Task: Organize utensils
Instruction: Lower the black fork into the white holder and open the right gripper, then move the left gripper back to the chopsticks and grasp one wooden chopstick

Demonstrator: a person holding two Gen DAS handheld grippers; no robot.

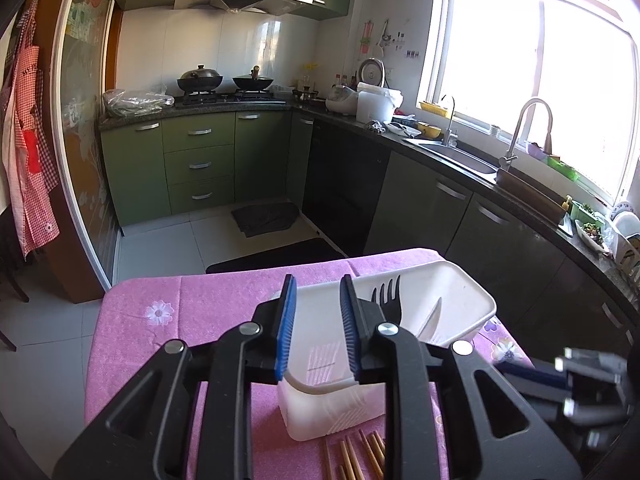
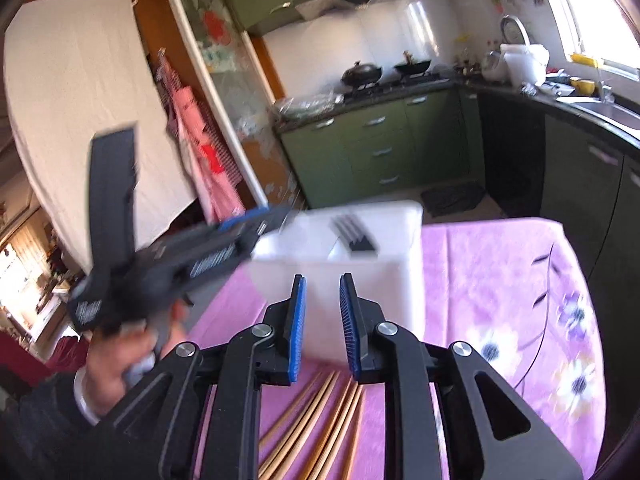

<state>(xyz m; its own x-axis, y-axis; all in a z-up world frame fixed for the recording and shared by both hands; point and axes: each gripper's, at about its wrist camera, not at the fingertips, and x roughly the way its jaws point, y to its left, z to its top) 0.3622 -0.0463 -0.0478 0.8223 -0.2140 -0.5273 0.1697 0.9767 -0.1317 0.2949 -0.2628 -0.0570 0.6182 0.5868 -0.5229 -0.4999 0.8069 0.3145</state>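
Toward the frame's centre, a black plastic fork (image 1: 386,294) already stands in the white plastic caddy (image 1: 460,280); tan wooden chopsticks (image 2: 316,420) remain below, under my empty, parted right claw (image 2: 322,328).

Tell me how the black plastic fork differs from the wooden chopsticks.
The black plastic fork is dark with tines; the light-brown wooden chopsticks are plain thin sticks. The fork is inside the white plastic bin, tines uppermost; the chopsticks lie flat on the pink floral tablecloth in front of the bin. There is one fork but several chopsticks. Neither is held by a tool.
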